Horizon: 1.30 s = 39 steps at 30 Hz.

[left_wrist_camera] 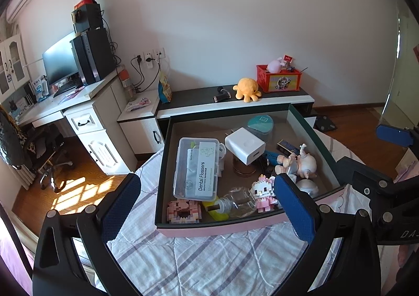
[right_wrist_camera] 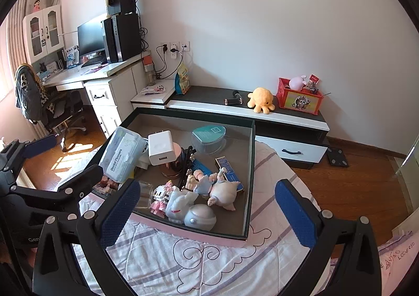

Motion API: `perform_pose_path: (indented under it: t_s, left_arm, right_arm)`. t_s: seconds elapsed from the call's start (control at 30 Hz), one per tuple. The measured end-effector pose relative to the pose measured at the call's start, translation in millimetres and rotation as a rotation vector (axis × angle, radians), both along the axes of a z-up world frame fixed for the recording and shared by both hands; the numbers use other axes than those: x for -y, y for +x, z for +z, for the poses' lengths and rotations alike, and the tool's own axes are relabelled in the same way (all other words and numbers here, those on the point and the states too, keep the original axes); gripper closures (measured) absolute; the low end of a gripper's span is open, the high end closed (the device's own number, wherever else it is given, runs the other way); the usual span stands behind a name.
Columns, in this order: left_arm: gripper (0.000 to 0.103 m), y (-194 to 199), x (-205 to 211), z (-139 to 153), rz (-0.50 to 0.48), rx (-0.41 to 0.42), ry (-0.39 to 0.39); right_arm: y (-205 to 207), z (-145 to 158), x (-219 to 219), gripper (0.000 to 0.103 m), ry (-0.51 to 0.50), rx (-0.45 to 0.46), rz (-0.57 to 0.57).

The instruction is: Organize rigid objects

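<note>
A dark open box with a pink front sits on a checked bedsheet. It holds a clear Dental Flossers case, a white charger, a teal-lidded case, a small glass bottle, pink block figures, a doll figure and a round white-grey toy. My left gripper is open and empty in front of the box. My right gripper is open and empty at the box's near edge.
A low black-and-white cabinet behind the box carries a yellow plush octopus and a red crate. A white desk with monitor and computer and an office chair stand left. Wooden floor lies beyond the bed.
</note>
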<state>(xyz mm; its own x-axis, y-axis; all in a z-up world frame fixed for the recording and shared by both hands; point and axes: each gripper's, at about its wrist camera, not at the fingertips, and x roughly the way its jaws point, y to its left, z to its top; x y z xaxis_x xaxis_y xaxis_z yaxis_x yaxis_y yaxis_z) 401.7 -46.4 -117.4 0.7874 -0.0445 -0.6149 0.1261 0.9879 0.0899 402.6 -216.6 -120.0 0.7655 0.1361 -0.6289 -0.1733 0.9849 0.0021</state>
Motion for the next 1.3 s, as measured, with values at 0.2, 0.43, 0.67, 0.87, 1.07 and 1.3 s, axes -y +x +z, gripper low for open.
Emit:
perform_pose_path:
  t_s: [0.2,0.43,0.67,0.87,1.07,1.3]
  left_arm:
    - [0.0,-28.5,6.5,10.4,-0.011,0.019,-0.019]
    - [0.0,-92.6,-2.5,37.2,-0.017,0.118,-0.074]
    - [0.0,-167.3,-13.3,67.6,-0.011,0.262,-0.113]
    - [0.0,-229.2,-24.8,93.3,-0.006,0.386,-0.103]
    - [0.0,-287.9,-35.5,111.2,0.031,0.483,-0.089]
    - [0.0,-349.2,-44.6,131.0,0.054,0.58,-0.088]
  right_arm:
    - [-30.6,12.7,3.7,0.0,0.012,0.029,-0.013]
    - [-89.1,36.4,2.1,0.0,0.04,0.11,-0.02]
    - [-165.7,61.7,-5.3,0.0,0.058,0.257,-0.054]
    - [-225.7,79.2,-15.8,0.0,0.07,0.365,-0.072]
    - [-279.7,95.4,-28.2,0.0,0.08,0.449,-0.067]
    - [-332.9,113.2,-32.4,0.0,0.098,0.541,-0.051]
